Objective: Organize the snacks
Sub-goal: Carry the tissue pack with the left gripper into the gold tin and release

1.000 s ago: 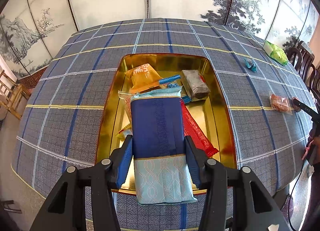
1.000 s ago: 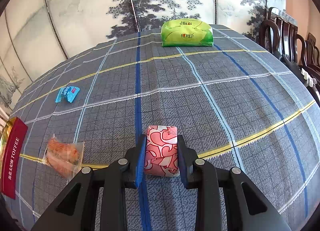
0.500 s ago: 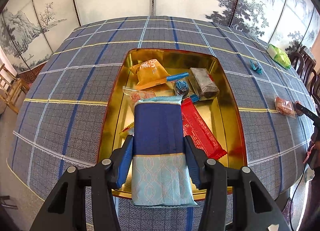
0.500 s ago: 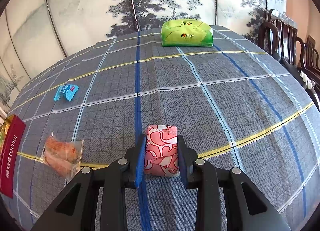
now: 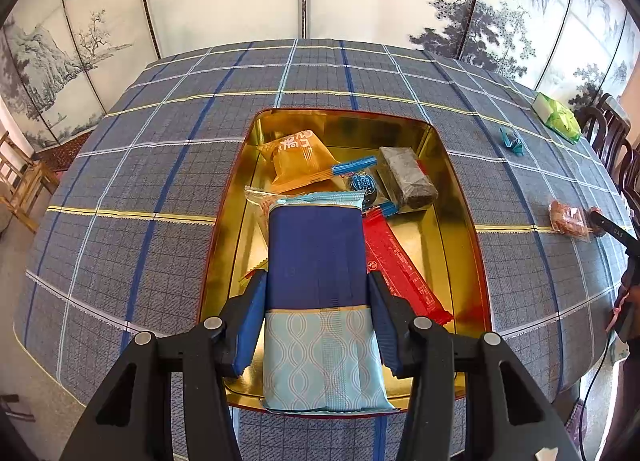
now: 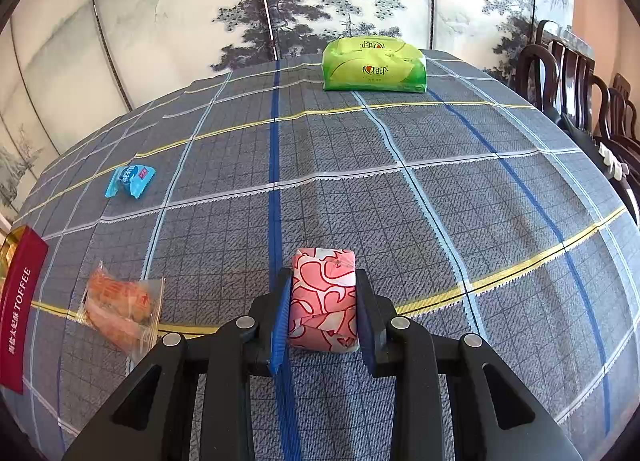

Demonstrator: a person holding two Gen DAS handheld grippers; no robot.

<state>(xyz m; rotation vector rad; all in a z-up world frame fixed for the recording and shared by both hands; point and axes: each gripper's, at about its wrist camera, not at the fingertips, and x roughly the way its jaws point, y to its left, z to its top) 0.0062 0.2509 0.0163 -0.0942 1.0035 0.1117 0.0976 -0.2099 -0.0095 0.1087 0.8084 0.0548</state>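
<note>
Fingers (image 5: 256, 313) of the left gripper (image 5: 316, 317) clamp the long blue-and-pale foil snack packet (image 5: 320, 281) mid-length above the gold tin tray (image 5: 460, 197): light, slick, crushable; right gripper (image 6: 322, 309) pinches the soft pink-patterned wrapped sweet (image 6: 323, 297) over the checked surface (image 6: 400, 213).

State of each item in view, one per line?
Left gripper: shut on blue packet, over gold tin.
Right gripper: shut on pink packet.
Red bar: lying in tin.
Orange snack: loose on tablecloth.
Blue candy: loose on tablecloth.
</note>
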